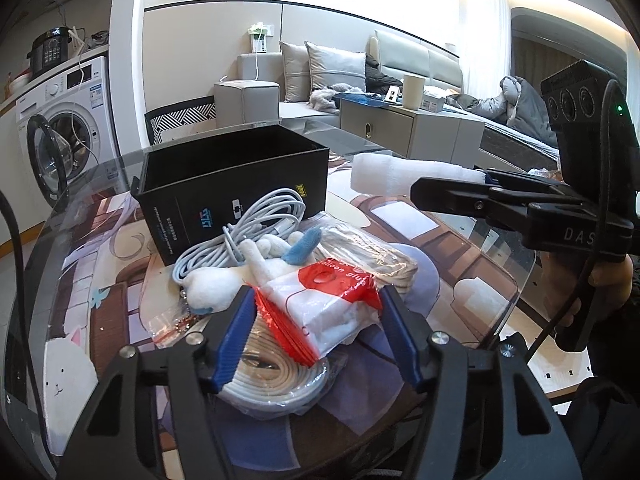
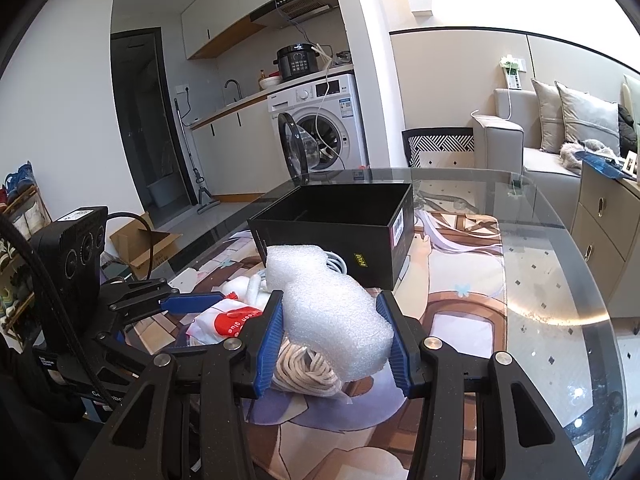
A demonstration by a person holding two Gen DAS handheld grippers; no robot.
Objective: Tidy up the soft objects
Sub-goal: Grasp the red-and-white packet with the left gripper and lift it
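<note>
Daylight fills a small flat with a washing machine (image 2: 320, 128) by the kitchen units and a pale sofa (image 1: 328, 76) along the far wall. Nearer the cameras, a round glass counter (image 2: 560, 264) lies over a printed cartoon mat, and the soft things are heaped on it in front of an open black box (image 1: 236, 172).

From the left wrist view, the left hand-held gripper (image 1: 318, 330) reaches into the heap with its blue pads on either side of a red and white plastic packet (image 1: 328, 300). The left pad lies against the packet's red edge and the right pad meets its crumpled corner, so the jaws pinch it at a middling width. Under the packet sits a bagged coil of flat white cable (image 1: 276, 384). Behind it lie a white plush toy (image 1: 224, 284) with blue ears, a coil of grey-white cord (image 1: 248, 228) leaning against the box, and a bagged bundle of cream rope (image 1: 372, 248). A small clear bag (image 1: 176, 320) holding something reddish lies at the heap's left edge.

The right hand-held gripper (image 2: 332, 340) clamps a block of white packing foam (image 2: 328, 304) between its pads, holding it just above the rope bundle and near the front of the box. A person's hand (image 1: 608, 284) grips that tool's handle at the right of the left wrist view.
</note>
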